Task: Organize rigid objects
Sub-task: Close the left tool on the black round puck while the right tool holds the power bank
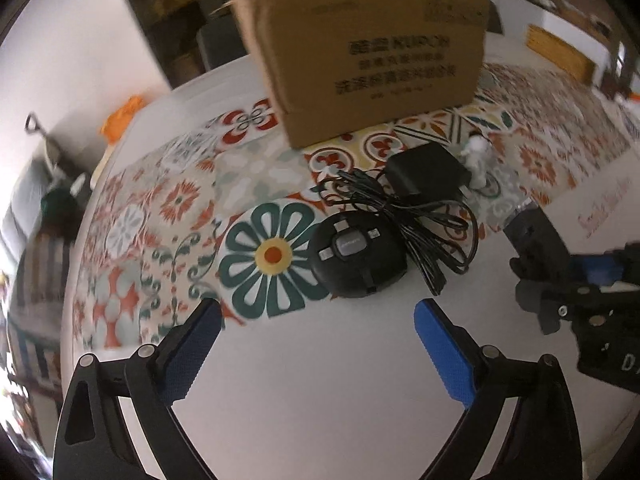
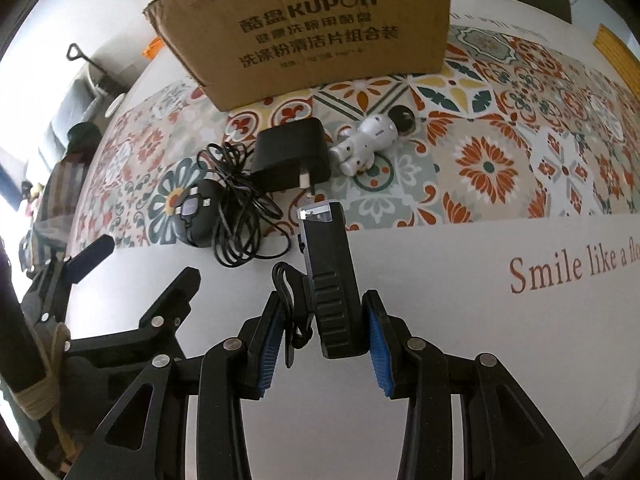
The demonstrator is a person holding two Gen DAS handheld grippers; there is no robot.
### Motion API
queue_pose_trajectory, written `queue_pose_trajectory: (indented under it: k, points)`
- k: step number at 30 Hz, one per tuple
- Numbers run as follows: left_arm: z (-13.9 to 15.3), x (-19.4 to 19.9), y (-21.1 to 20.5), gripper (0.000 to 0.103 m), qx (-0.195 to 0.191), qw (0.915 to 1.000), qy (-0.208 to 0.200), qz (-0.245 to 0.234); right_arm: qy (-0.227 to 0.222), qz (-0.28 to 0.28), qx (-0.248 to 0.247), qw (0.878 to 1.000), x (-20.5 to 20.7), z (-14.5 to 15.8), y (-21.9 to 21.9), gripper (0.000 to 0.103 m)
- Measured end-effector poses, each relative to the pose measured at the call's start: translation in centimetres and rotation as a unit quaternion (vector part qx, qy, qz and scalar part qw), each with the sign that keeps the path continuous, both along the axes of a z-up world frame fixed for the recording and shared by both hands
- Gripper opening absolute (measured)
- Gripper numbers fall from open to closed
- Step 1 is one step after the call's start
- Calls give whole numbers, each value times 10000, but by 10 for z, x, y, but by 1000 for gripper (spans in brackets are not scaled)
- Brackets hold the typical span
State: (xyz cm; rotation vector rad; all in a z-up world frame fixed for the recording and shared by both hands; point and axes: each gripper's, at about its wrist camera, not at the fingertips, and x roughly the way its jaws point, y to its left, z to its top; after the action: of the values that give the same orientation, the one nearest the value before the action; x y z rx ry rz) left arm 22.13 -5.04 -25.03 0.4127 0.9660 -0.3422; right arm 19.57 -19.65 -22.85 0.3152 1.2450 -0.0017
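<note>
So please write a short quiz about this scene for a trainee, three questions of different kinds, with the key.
1. True or false: the right gripper is shut on the black flashlight.
2. Which thing lies nearest the open left gripper? A) white figurine B) round black device C) cardboard box
3. Fill in: the black adapter lies between the tangled cable and the ____.

Key: 1 true; 2 B; 3 white figurine.
</note>
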Motion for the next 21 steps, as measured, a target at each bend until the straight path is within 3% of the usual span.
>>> queue_pose_trajectory:
  k: [7,21]
  points:
    - [-16,11,-8,88,146,9986,3,-503,22,-212,-27,9998,3,-8,0,40]
    - [-18,26,-23,86,-170,9938,-134,-1094,31,-460,-19,9989,10,-12,-3,40]
